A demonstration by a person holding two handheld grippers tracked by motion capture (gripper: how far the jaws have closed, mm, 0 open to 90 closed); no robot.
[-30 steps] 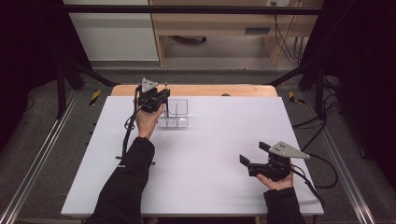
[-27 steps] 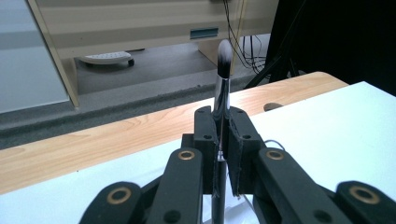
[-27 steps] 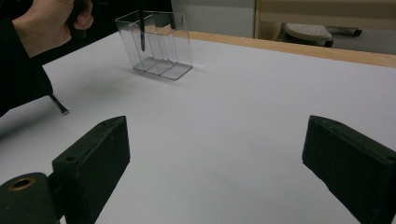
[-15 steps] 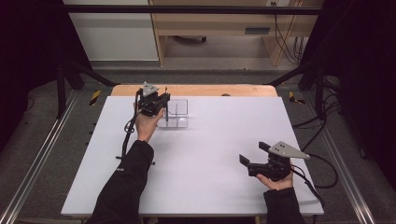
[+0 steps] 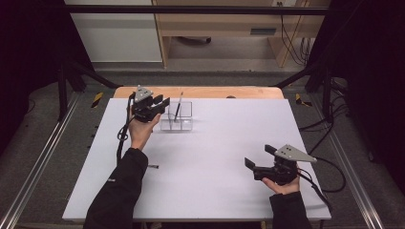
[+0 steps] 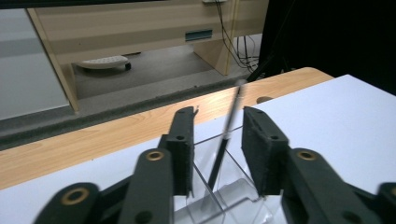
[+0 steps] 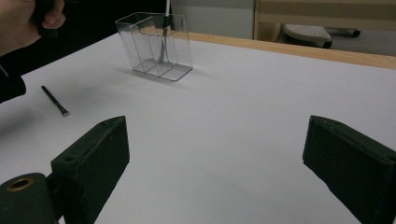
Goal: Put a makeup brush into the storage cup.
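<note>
A clear divided holder (image 5: 176, 123) stands near the table's far edge. A thin dark pen (image 5: 178, 106) leans upright in it. My left gripper (image 5: 163, 104) hovers just left of the holder; its jaws have just been opening. In the left gripper view the pen (image 6: 223, 144) stands between the parted jaws (image 6: 217, 116), and neither pad presses on it. The holder (image 6: 233, 196) sits below them. My right gripper (image 5: 259, 156) rests near the front right of the table, wide open (image 7: 217, 135) with nothing between its fingers.
A short black stick (image 5: 153, 166) lies on the white table (image 5: 215, 191) beside the left forearm, and the same stick (image 7: 55, 100) is seen left of the holder (image 7: 156, 44). A wooden strip (image 5: 205, 91) borders the table's far edge.
The left gripper's jaws have parted and released the pen, which now stands in the holder. The left hand has drawn back slightly to the left. The right gripper has not moved.
</note>
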